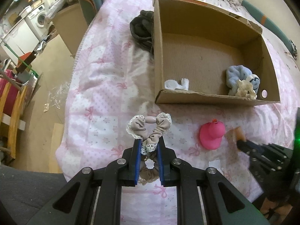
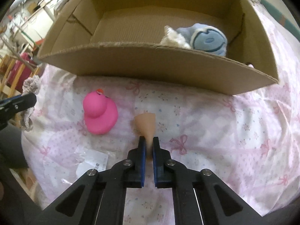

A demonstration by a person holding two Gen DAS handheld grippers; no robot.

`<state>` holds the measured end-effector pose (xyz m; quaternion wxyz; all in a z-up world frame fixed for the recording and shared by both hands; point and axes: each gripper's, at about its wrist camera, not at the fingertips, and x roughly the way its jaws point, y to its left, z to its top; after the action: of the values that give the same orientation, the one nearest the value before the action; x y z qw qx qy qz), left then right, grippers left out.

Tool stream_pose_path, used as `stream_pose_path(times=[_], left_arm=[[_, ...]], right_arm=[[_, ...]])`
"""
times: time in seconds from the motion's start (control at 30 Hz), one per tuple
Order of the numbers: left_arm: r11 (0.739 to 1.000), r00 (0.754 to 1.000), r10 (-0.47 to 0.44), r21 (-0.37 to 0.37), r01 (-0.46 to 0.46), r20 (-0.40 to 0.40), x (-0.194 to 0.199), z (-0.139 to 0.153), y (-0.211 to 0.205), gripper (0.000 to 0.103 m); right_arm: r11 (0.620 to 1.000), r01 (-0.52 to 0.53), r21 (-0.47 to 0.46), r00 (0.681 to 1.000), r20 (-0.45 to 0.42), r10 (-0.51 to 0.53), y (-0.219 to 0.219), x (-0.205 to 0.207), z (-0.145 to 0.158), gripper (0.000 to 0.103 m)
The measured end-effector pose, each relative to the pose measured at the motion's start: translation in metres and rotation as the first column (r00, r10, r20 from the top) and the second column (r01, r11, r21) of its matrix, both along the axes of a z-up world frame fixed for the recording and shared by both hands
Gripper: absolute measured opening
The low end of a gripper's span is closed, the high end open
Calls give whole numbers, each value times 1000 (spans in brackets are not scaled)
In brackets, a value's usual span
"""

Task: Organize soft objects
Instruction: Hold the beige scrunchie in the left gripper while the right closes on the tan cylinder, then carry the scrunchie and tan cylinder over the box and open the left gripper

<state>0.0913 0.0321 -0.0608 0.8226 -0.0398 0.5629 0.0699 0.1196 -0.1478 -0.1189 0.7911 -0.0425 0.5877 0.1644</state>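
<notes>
The left gripper (image 1: 148,146) has its jaws clamped on a beige scrunchie (image 1: 149,126) over the bed (image 1: 105,86). The right gripper (image 2: 149,143) pinches a tan cone (image 2: 145,124), near the box (image 2: 150,65).

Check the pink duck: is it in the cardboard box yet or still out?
Out. The pink duck sits upright on the bedspread, in front of the cardboard box, beside the right gripper.

A pink-bowed bedspread (image 2: 206,127) carries a cardboard box (image 2: 150,63) and pink duck (image 2: 99,114).
</notes>
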Motion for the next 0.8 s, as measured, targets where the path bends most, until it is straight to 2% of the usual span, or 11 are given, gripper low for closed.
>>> stream_pose_path(times=[0.33,0.67,0.8], left_arm=[[1000,999,5,17,-5,40,-8,9,2,14],[1000,996,18,21,-20,86,-10,20,1,14],[1000,993,21,9,-23,120,-12,29,3,14]], right_arm=[[986,63,155,986,142,-85,-38,-20,55,7],[941,43,335,948,284,-144,-69,-29,121,7],[917,46,397,939,297,-175,-65,-26,132,7]])
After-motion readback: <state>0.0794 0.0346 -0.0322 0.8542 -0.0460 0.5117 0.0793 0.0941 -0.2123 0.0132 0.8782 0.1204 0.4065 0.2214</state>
